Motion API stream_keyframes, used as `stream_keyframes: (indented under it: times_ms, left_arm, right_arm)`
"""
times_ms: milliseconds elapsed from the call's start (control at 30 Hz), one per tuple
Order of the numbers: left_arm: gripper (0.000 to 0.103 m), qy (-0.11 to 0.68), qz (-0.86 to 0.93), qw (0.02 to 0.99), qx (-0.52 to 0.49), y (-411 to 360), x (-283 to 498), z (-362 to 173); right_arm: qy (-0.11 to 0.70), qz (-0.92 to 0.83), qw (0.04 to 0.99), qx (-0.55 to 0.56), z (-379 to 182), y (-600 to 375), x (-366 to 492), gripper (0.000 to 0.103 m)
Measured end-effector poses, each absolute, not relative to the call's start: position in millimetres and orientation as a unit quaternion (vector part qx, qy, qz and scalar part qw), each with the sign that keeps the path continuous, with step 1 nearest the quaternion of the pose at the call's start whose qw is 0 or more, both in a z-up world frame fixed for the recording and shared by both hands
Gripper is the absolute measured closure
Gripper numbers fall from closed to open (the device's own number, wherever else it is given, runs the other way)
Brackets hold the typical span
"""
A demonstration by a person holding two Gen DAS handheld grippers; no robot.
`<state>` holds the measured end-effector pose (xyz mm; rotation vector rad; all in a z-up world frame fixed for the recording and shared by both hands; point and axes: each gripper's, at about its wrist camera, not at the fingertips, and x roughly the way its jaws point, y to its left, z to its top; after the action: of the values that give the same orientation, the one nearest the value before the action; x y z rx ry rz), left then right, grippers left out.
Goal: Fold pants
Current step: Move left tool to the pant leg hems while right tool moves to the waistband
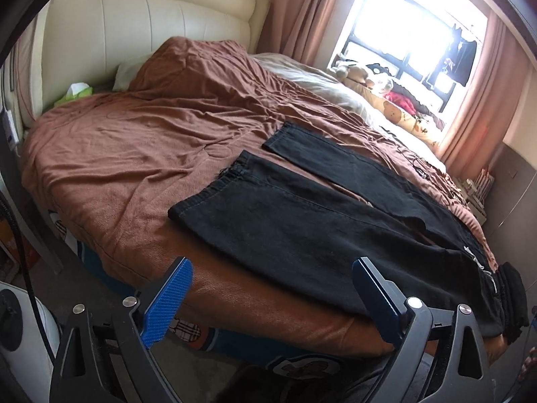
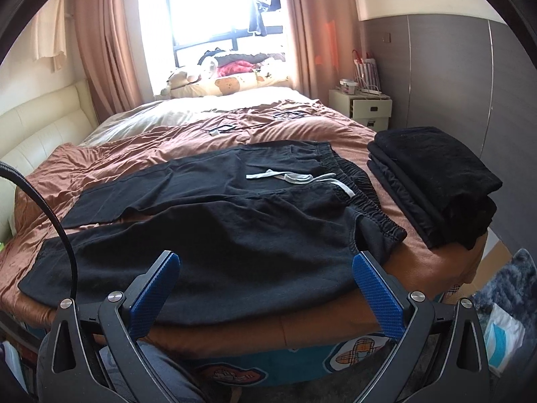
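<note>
Black pants (image 1: 302, 215) (image 2: 214, 221) lie spread flat on the brown bedspread, both legs apart, waistband with a grey drawstring (image 2: 292, 178) toward the right end. In the left wrist view my left gripper (image 1: 272, 268) hangs open over the bed's near edge, just short of the near leg's lower part, with nothing between its blue pads. My right gripper (image 2: 265, 262) stands open above the near leg's thigh area, close to the waistband, gripping nothing.
A stack of folded black garments (image 2: 433, 188) sits at the bed's right corner, also seen at the right edge as a folded stack (image 1: 510, 302). Plush toys and pillows (image 2: 214, 80) line the window side. A white nightstand (image 2: 360, 104) stands beyond the bed. A cream headboard (image 1: 141, 33) rises on the left.
</note>
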<state>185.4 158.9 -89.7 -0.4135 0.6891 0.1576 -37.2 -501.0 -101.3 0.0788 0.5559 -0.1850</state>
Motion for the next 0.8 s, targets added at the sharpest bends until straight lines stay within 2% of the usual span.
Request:
stream_keyframes:
  times_ms: [267,367,533,600,733,800]
  left_arm:
    - [0.022,0.365,0.088,0.892,-0.252,187.8,214.9,-124.1]
    - [0.03,0.377,0.09,0.881,-0.272,194.9,225.7,-137.7]
    - [0.034,0.387,0.101,0.868,-0.293,204.5,242.4,-154.6]
    - [0.042,0.393,0.115,0.862,-0.299,209.3,248.3,-160.8]
    - [0.05,0.402,0.141,0.852,-0.305,217.9,256.0,-170.7]
    - [0.058,0.405,0.15,0.85,-0.301,220.2,258.9,-173.3]
  right_arm:
    - [0.3,-0.125,0.941,0.096,-100.9,-517.7,-25.9,0.0]
    - [0.312,-0.133,0.934,0.115,-102.0,-524.6,-24.0,0.0]
    - [0.335,-0.126,0.922,0.15,-104.6,-522.6,-18.8,0.0]
    - [0.343,-0.124,0.917,0.161,-104.1,-521.1,-15.4,0.0]
    - [0.354,-0.122,0.909,0.186,-99.4,-509.6,-15.3,0.0]
    - [0.357,-0.124,0.904,0.197,-95.6,-503.8,-20.1,0.005]
